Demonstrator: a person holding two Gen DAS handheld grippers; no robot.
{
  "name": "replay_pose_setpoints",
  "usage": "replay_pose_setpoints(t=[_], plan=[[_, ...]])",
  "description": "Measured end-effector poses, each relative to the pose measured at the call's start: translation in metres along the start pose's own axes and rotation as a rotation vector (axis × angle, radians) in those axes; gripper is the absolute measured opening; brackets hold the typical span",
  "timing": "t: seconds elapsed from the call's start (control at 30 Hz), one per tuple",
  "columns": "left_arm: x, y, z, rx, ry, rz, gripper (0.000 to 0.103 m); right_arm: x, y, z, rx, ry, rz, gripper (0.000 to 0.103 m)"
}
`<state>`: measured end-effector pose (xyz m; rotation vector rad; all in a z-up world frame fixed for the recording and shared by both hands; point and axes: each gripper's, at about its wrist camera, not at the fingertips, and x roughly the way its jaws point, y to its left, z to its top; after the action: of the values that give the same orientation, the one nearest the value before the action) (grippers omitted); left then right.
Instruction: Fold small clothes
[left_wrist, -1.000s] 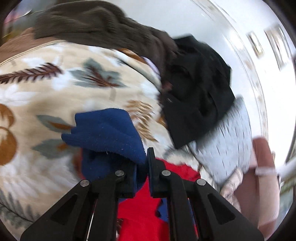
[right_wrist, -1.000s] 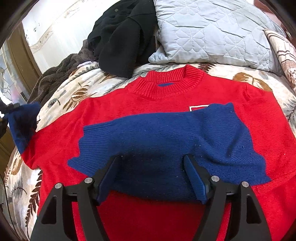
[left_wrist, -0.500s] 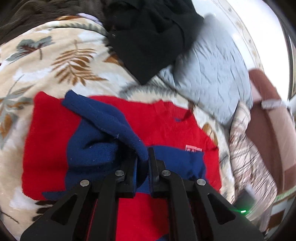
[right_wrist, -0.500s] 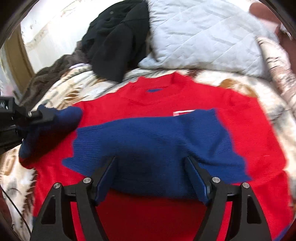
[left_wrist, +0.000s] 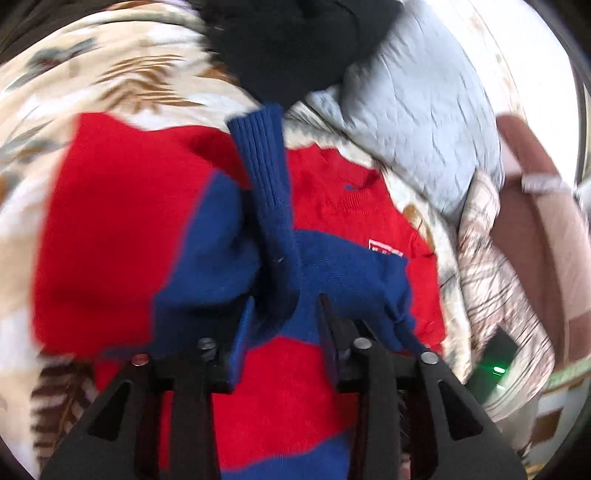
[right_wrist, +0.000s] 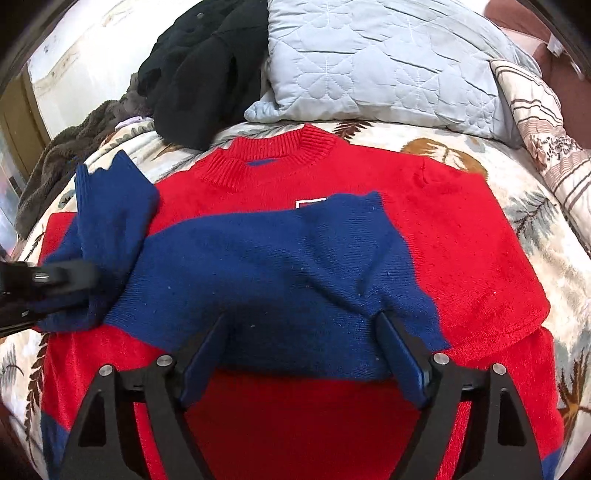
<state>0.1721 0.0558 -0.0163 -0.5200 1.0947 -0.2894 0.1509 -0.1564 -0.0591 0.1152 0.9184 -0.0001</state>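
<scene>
A red sweater (right_wrist: 461, 236) with blue sleeves lies flat on the bed, collar toward the pillows; it also shows in the left wrist view (left_wrist: 110, 236). One blue sleeve (right_wrist: 280, 273) is folded across its chest. My left gripper (left_wrist: 284, 332) is open over the sweater's left part, with the other blue sleeve (left_wrist: 273, 221) draped loosely between its fingers; the sleeve's ribbed cuff points toward the collar. This gripper also shows in the right wrist view (right_wrist: 55, 280) beside that sleeve (right_wrist: 107, 229). My right gripper (right_wrist: 303, 354) is open and empty, just over the folded sleeve's lower edge.
The bed has a cream leaf-print blanket (right_wrist: 546, 229). A pale blue quilted pillow (right_wrist: 380, 62), black clothing (right_wrist: 207, 74) and a brown fleece (right_wrist: 70, 151) lie at the head. A patterned pillow (right_wrist: 546, 147) sits at the right. A dark device with a green light (left_wrist: 495, 365) lies right.
My left gripper carried the blue sleeve from beside the sweater in over its body and opened, letting the sleeve go loose. The right gripper stayed open and nearly still.
</scene>
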Motion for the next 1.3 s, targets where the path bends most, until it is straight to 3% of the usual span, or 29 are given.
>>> replay_pose_setpoints(t=[0.13,0.3,0.43,0.53,0.63,0.7,0.73,0.77,0.8,1.07,1.3], plan=[[-0.036,0.036,-0.015,-0.176,-0.084,-0.061,0.052,-0.015,0.004,0.003,0.002,-0.040,0.062,0.083],[-0.045,0.070,-0.006,-0.314,-0.107,-0.081,0.052,-0.038,0.051,0.018,-0.132,-0.113,0.148,0.083],[-0.045,0.084,-0.009,-0.388,-0.099,-0.058,0.052,-0.031,0.095,0.031,-0.233,-0.126,0.160,0.083],[-0.045,0.089,-0.018,-0.453,-0.083,-0.085,0.052,-0.021,0.118,0.040,-0.260,-0.117,0.168,0.083],[-0.042,0.085,-0.021,-0.454,-0.071,-0.087,0.052,-0.006,0.134,0.050,-0.282,-0.107,0.132,0.083],[-0.038,0.083,-0.021,-0.442,-0.057,-0.080,0.052,0.008,0.139,0.056,-0.280,-0.082,0.120,0.079],[-0.033,0.083,-0.021,-0.444,-0.042,-0.082,0.052,0.014,0.139,0.059,-0.279,-0.063,0.124,0.072],[-0.029,0.083,-0.022,-0.448,-0.028,-0.089,0.052,0.020,0.137,0.061,-0.276,-0.040,0.150,0.043],[-0.025,0.083,-0.023,-0.450,-0.012,-0.091,0.052,0.023,0.133,0.063,-0.260,-0.010,0.191,0.009],[-0.017,0.070,-0.024,-0.392,-0.008,-0.031,0.053,-0.004,0.037,0.068,0.021,-0.067,0.244,0.010],[-0.010,0.066,-0.024,-0.370,-0.014,0.002,0.053,-0.010,-0.059,0.044,0.230,-0.028,0.220,0.010]])
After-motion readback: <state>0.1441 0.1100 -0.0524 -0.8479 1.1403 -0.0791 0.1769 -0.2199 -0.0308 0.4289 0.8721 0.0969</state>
